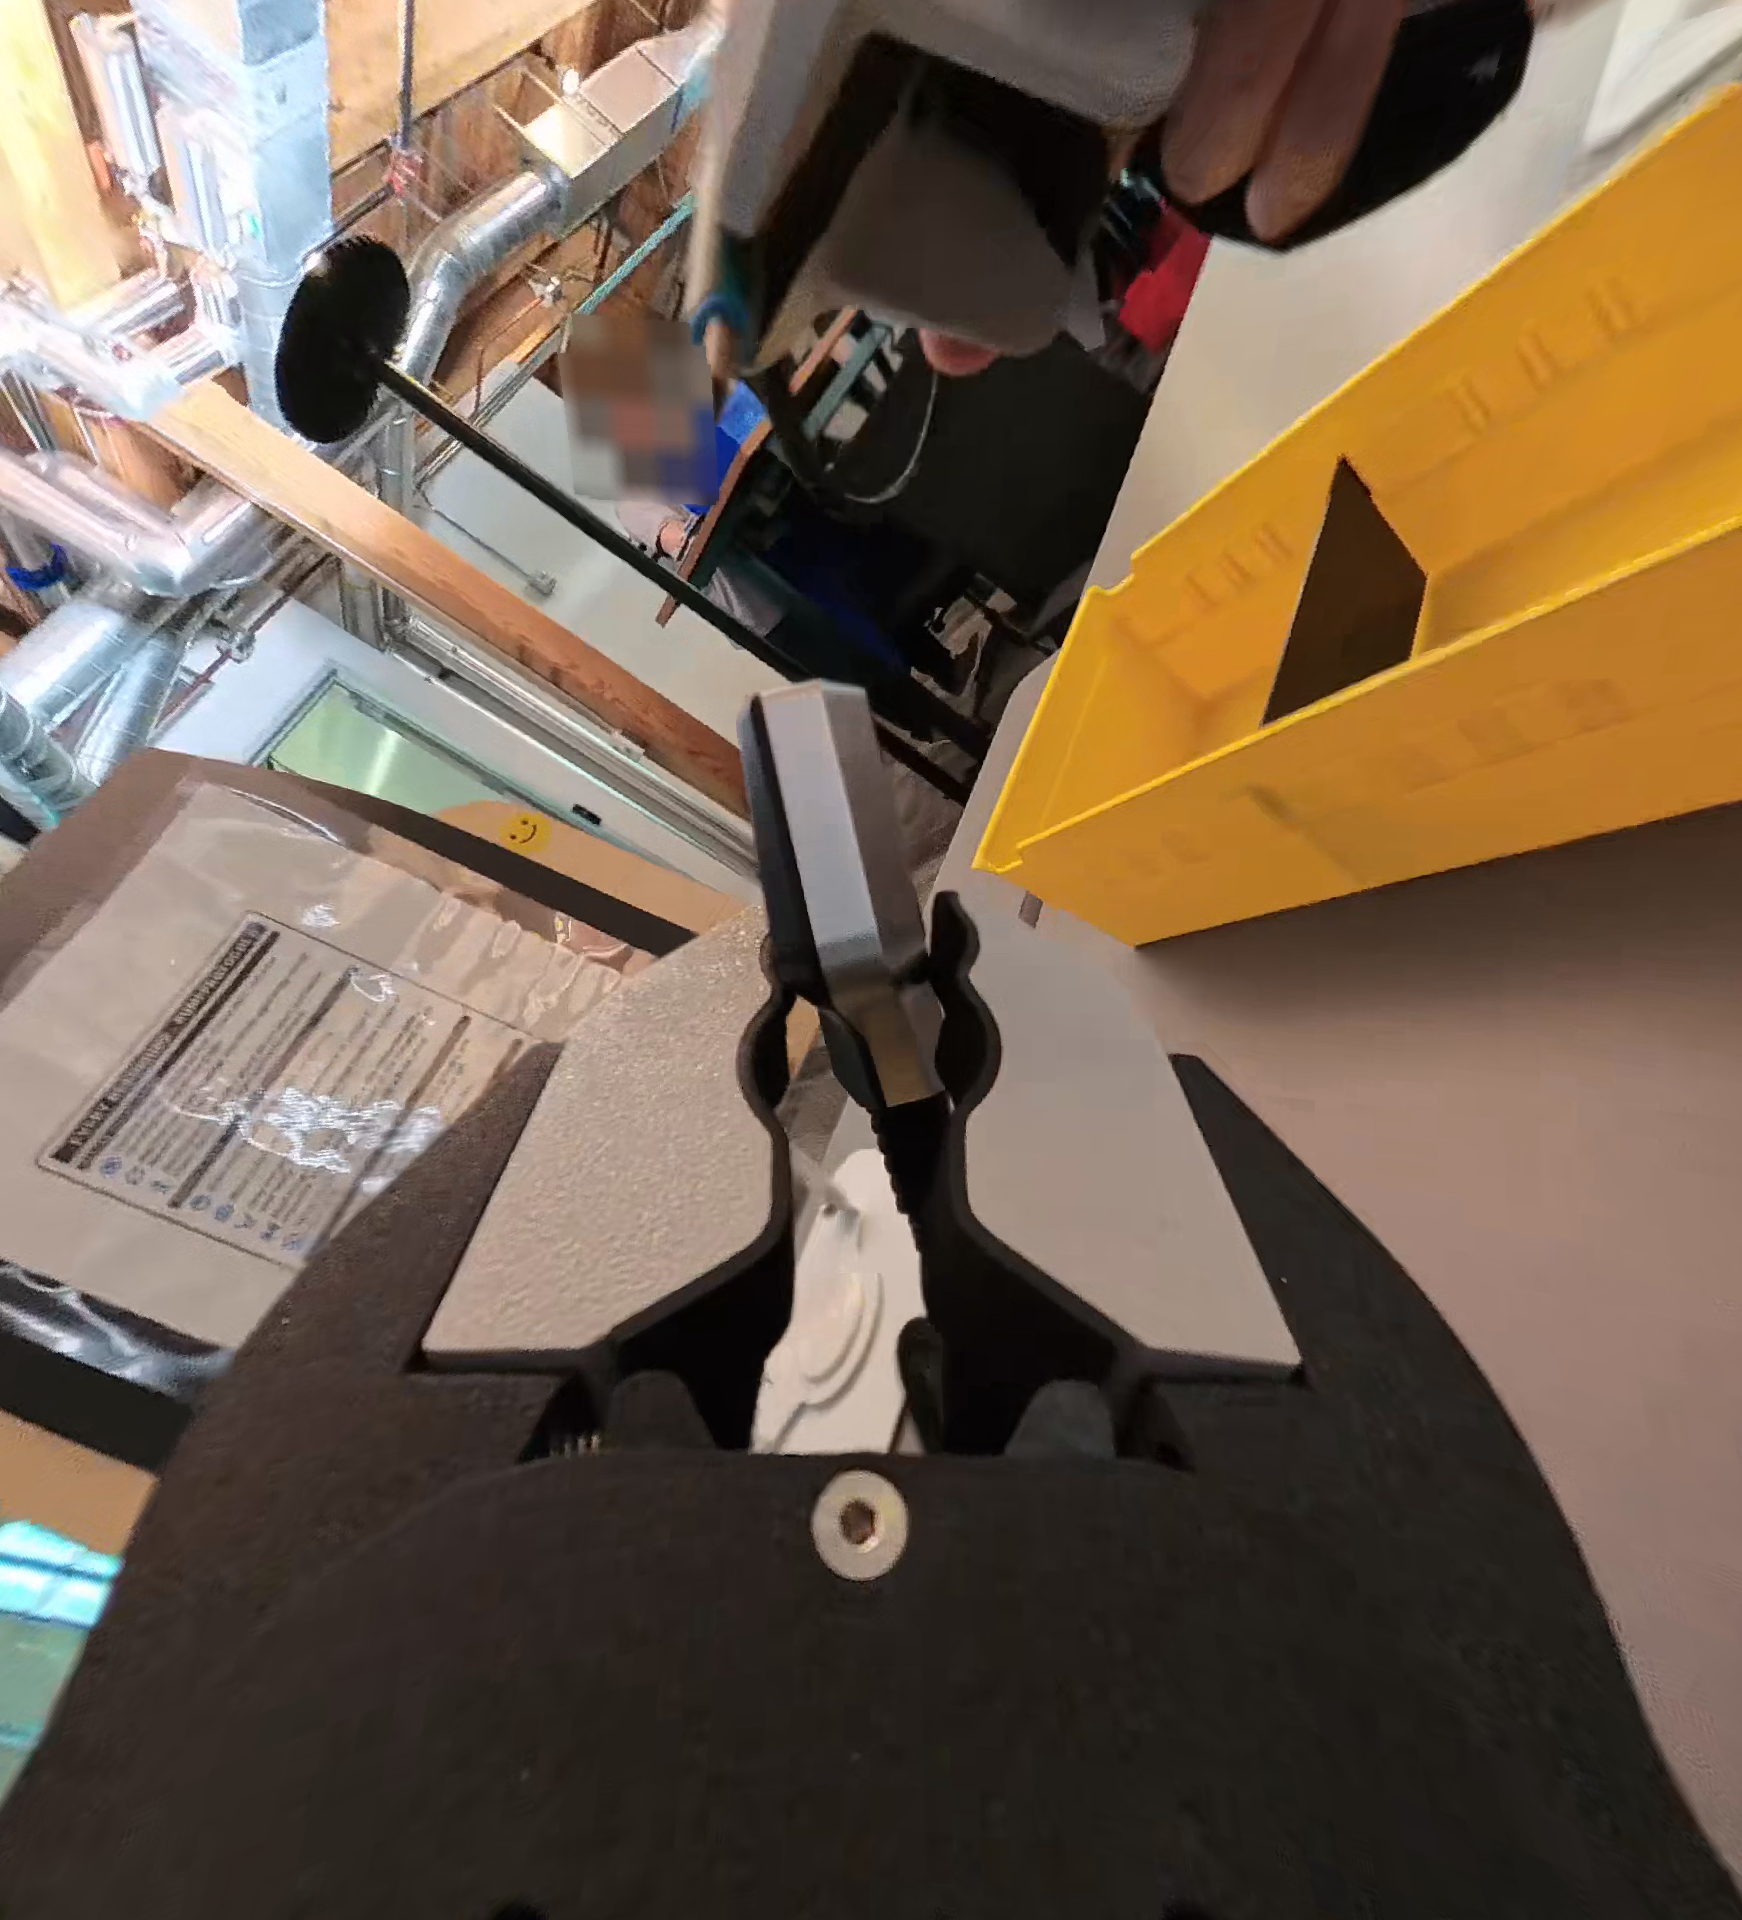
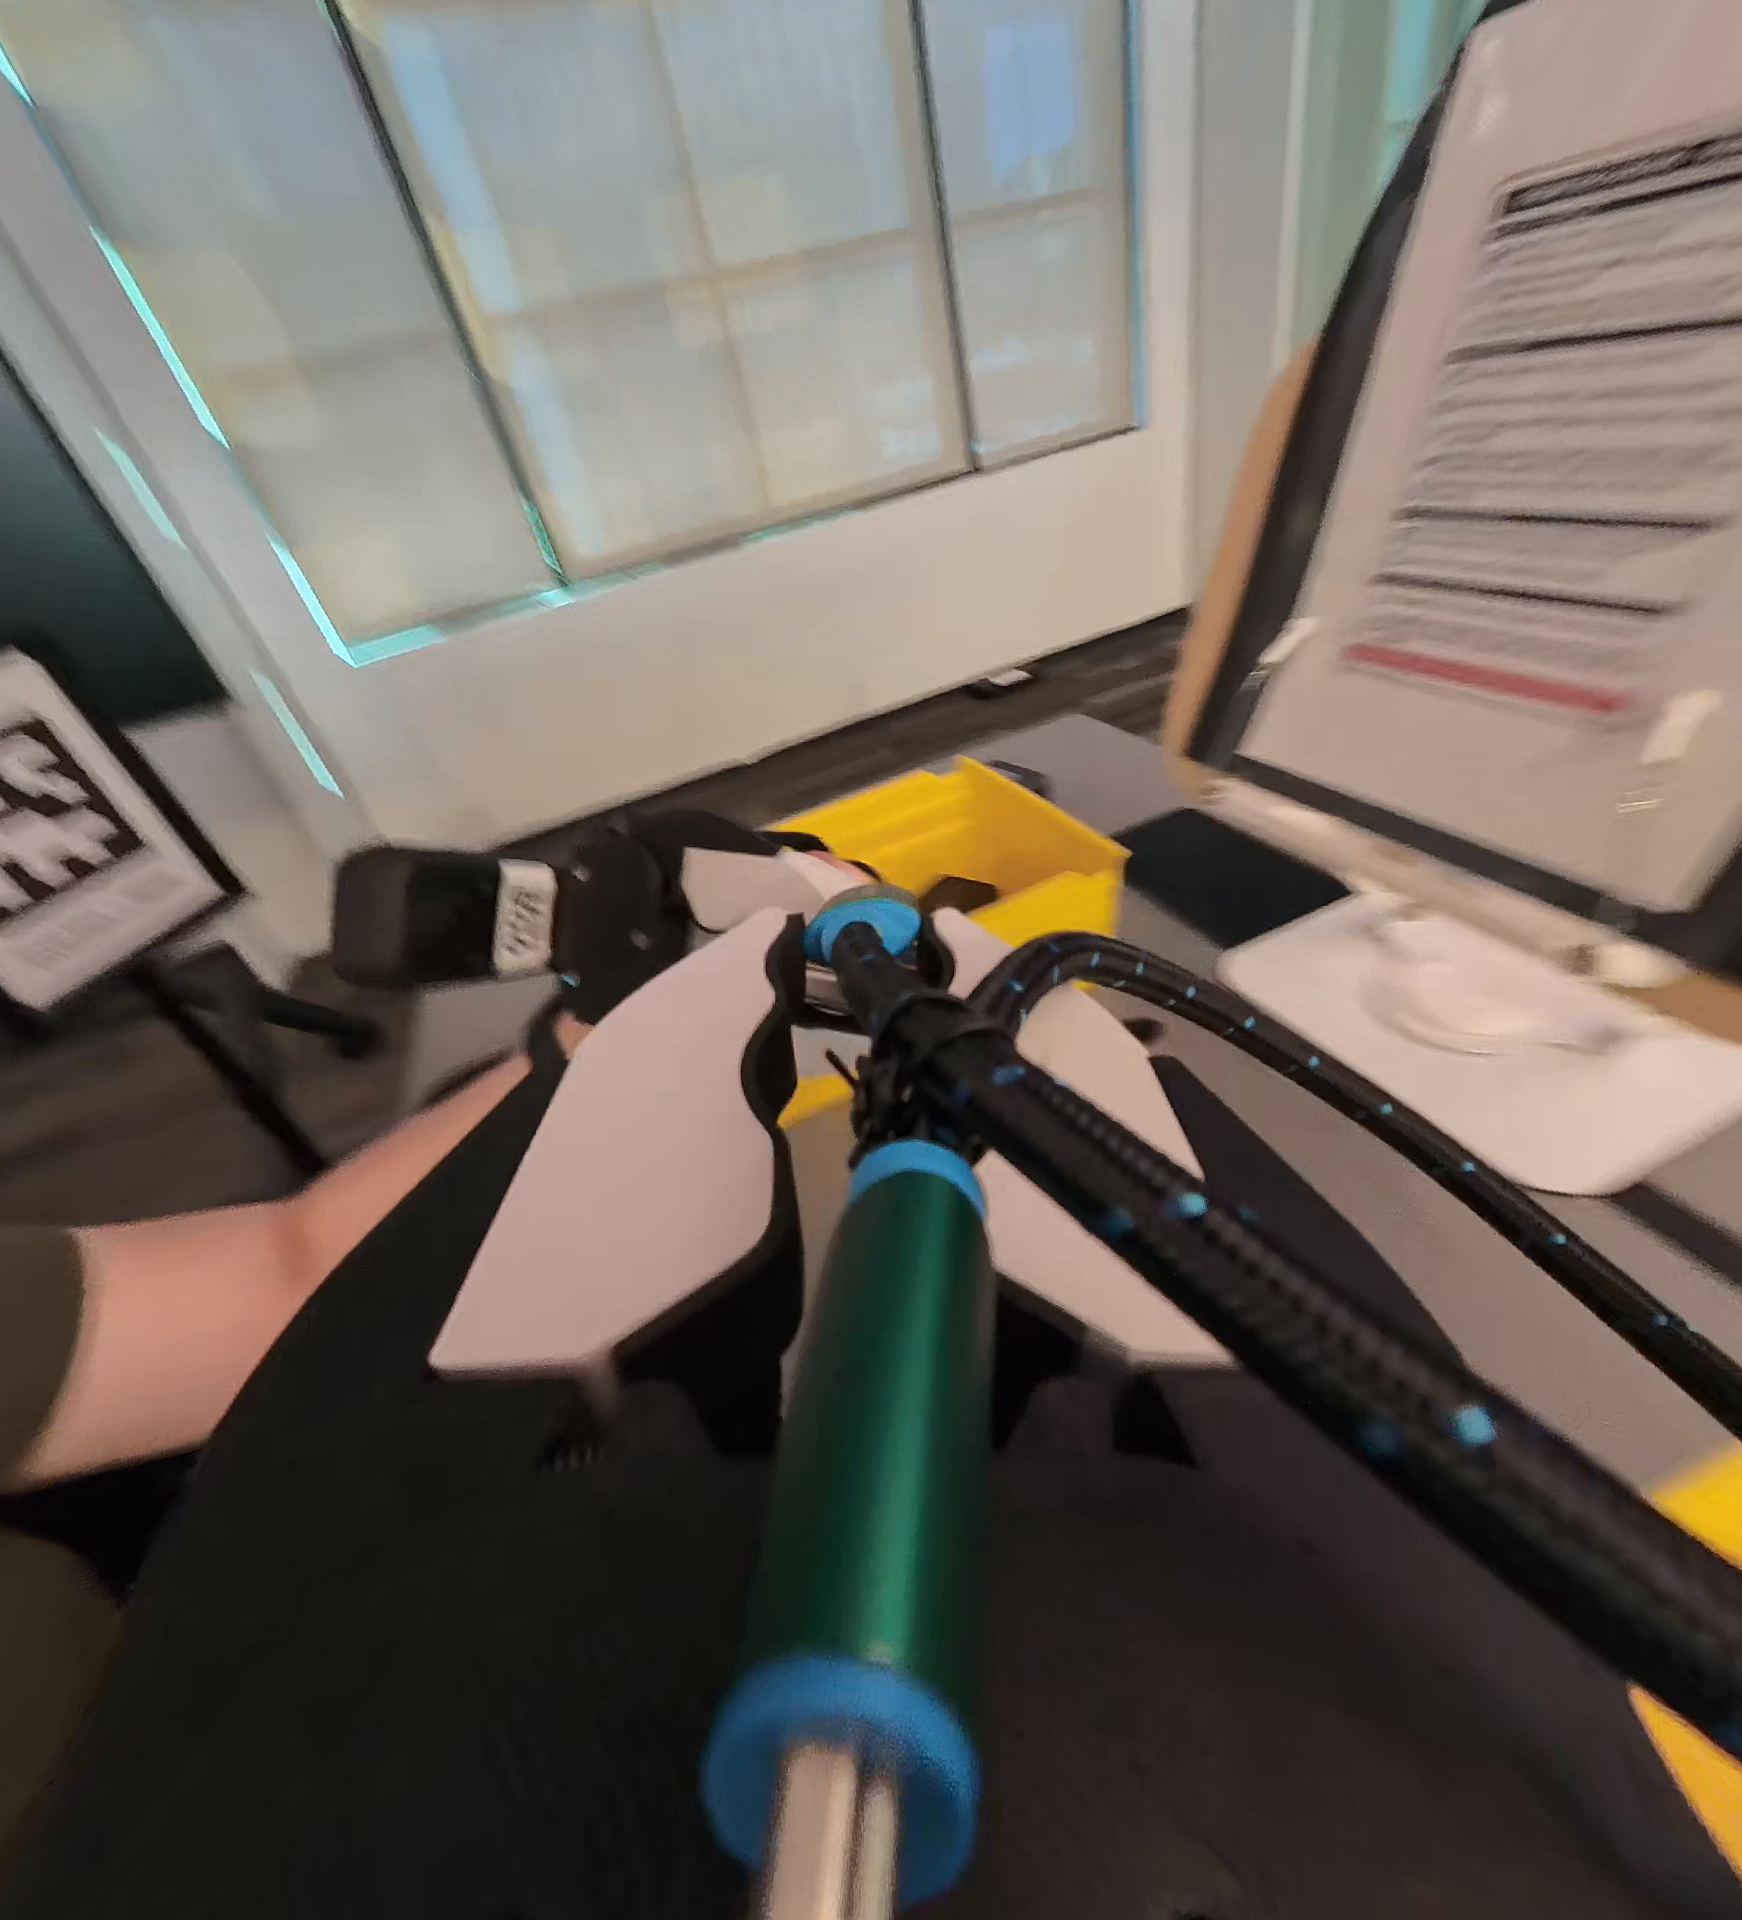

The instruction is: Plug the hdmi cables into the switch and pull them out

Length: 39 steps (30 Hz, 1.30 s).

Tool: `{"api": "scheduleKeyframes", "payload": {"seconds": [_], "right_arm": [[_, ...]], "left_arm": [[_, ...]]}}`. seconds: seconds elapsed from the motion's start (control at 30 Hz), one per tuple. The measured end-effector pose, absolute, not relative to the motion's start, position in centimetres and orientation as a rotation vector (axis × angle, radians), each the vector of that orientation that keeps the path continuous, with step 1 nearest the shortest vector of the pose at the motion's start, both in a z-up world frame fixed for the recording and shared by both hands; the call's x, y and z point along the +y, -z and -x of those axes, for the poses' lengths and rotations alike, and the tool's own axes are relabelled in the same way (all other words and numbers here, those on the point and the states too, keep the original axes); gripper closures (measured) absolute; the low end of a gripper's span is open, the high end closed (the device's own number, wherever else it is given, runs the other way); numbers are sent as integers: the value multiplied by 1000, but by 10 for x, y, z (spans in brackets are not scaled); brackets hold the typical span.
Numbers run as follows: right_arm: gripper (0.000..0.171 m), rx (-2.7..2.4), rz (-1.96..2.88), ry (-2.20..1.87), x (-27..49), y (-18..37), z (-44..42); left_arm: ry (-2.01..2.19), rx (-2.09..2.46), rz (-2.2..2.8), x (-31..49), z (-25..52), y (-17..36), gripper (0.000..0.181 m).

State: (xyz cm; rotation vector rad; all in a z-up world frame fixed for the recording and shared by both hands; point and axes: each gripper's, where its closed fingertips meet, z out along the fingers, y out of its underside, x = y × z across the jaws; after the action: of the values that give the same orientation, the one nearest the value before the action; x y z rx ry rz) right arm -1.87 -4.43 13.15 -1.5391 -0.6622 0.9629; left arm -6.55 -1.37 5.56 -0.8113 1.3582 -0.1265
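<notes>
Left gripper [image 1: 862, 997] is clamping a grey-and-black slab with a black cable tail, apparently the HDMI switch [image 1: 831, 852]; its jaws are closed on the slab's lower end, and the long axis is pointing up and away from the fingers, tilted slightly left. Right gripper [image 2: 862, 961] is pinching a black braided HDMI cable [image 2: 1262, 1299] right at the blue collar [image 2: 859, 928] near its plug end, jaws closed on it; the cable is running back toward the camera alongside a green cylindrical barrel [image 2: 872, 1423] with blue end caps, and a second strand is looping off to the right. In the right wrist view the left gripper is sitting just beyond the right one's fingertips, so the two tools are nearly nose to nose above the grey table [image 1: 1469, 1195], with the yellow bin [image 1: 1469, 623] just behind them. The plug tip and the switch's ports are hidden, so whether anything is mated cannot be told. Judgement: the next move is depending on lining the cable's axis up with the switch's port edge, with the right hand doing the travel and the left only bracing. A monitor [image 2: 1573, 468] with a taped sheet is standing to the right.
</notes>
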Motion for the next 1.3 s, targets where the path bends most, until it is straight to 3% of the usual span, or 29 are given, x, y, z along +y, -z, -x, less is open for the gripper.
{"api": "scheduleKeyframes", "payload": {"seconds": [0.03, 0.4, 1.3], "right_arm": [[151, -651, 1539, -995, -46, -130, 25], [151, -588, 1570, -1068, -54, -99, 52], [151, -569, 1577, -1067, -27, -79, 46]], "left_arm": [[80, 1369, 803, -12, 69, -55, 157], [-174, 1435, 726, -8, 89, -62, 156], [-281, 1478, 665, -11, 72, -52, 156]]}}
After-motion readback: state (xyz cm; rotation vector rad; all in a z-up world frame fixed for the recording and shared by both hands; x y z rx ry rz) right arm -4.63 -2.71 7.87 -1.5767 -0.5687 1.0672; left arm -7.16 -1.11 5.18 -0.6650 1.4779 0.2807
